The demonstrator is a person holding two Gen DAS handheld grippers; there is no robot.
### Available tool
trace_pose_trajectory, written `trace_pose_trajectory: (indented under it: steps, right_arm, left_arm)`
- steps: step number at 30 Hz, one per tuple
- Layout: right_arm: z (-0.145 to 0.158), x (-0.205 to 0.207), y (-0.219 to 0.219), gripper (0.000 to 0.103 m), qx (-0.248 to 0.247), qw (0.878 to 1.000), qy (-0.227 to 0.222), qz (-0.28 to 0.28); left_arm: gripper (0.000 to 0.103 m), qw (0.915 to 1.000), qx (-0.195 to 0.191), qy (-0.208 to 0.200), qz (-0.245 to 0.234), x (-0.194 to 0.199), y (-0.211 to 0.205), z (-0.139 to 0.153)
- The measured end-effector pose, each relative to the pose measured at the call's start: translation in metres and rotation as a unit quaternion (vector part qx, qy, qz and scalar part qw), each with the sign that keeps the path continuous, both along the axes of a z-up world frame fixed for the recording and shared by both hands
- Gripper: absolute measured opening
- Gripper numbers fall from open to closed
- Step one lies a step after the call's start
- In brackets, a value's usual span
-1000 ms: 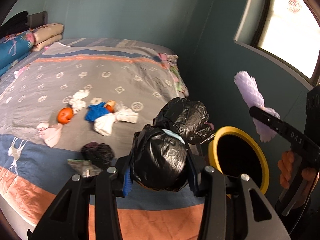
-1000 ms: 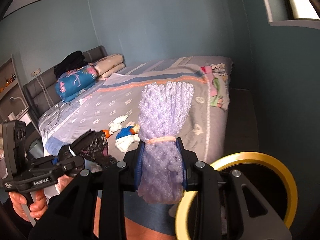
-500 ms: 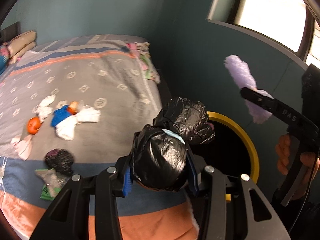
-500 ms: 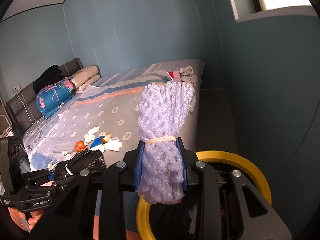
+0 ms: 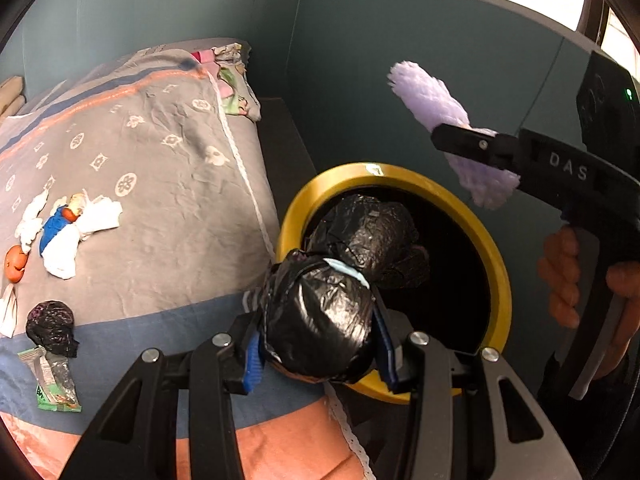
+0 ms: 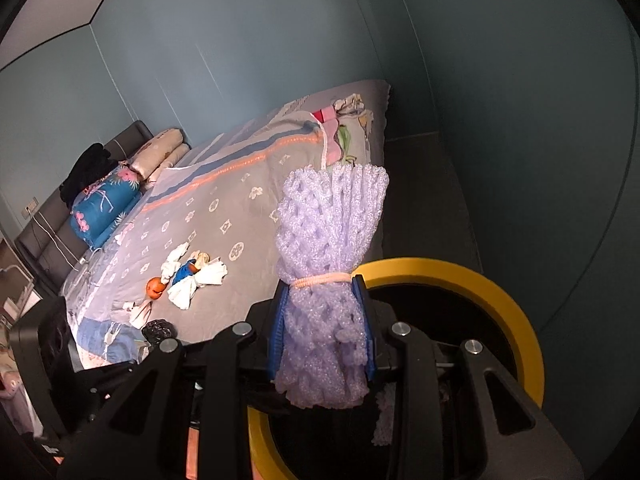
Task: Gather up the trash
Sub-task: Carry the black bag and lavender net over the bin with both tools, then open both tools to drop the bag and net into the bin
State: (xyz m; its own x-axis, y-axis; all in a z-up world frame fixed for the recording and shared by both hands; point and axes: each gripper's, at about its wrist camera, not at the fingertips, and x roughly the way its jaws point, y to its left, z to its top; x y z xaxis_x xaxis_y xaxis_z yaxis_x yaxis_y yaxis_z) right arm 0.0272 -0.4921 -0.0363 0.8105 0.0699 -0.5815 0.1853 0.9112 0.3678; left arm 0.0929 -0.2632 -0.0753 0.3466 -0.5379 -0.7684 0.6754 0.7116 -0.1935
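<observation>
1. Now: left gripper (image 5: 318,354) clamped on black bag bundle (image 5: 320,320), held over near rim of yellow-rimmed bin (image 5: 502,280).
2. Right gripper (image 6: 323,336) clamped on purple foam net (image 6: 328,272), above same bin, right of bed (image 5: 160,184).

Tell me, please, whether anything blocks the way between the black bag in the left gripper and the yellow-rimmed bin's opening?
Nothing visible does. The black bag, clamped in the left gripper, hangs at the near rim of the yellow-rimmed bin, whose mouth is open. The right gripper with its purple foam net is off to the far side.
</observation>
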Motion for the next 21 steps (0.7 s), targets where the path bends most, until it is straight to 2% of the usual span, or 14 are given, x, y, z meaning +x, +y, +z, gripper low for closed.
trace_pose_trajectory:
  steps: [4, 10, 13, 15, 21]
  right_arm:
    - [-0.004, 0.0, -0.007, 0.032, 0.011, 1.0, 0.0, -0.007]
    - [-0.003, -0.003, -0.015, 0.033, 0.02, 0.999, -0.002, -0.027]
    - [0.0, -0.005, -0.017, 0.038, 0.019, 0.999, -0.007, -0.033]
    - [0.001, -0.006, -0.018, 0.046, 0.019, 0.999, -0.009, -0.037]
    - [0.007, -0.009, -0.02, 0.048, 0.017, 0.999, -0.022, -0.047]
  left_arm:
    - [0.042, 1.0, 0.001, 0.006, -0.005, 0.0, -0.005, -0.004]
    - [0.052, 0.9999, -0.004, 0.001, -0.011, -0.005, -0.009, -0.003]
    - [0.058, 0.9999, -0.009, -0.003, -0.013, -0.006, -0.009, -0.001]
    - [0.067, 0.9998, -0.017, 0.0, -0.012, -0.005, -0.007, 0.001]
    - [0.078, 0.9994, -0.03, -0.015, -0.004, -0.008, 0.003, 0.009]
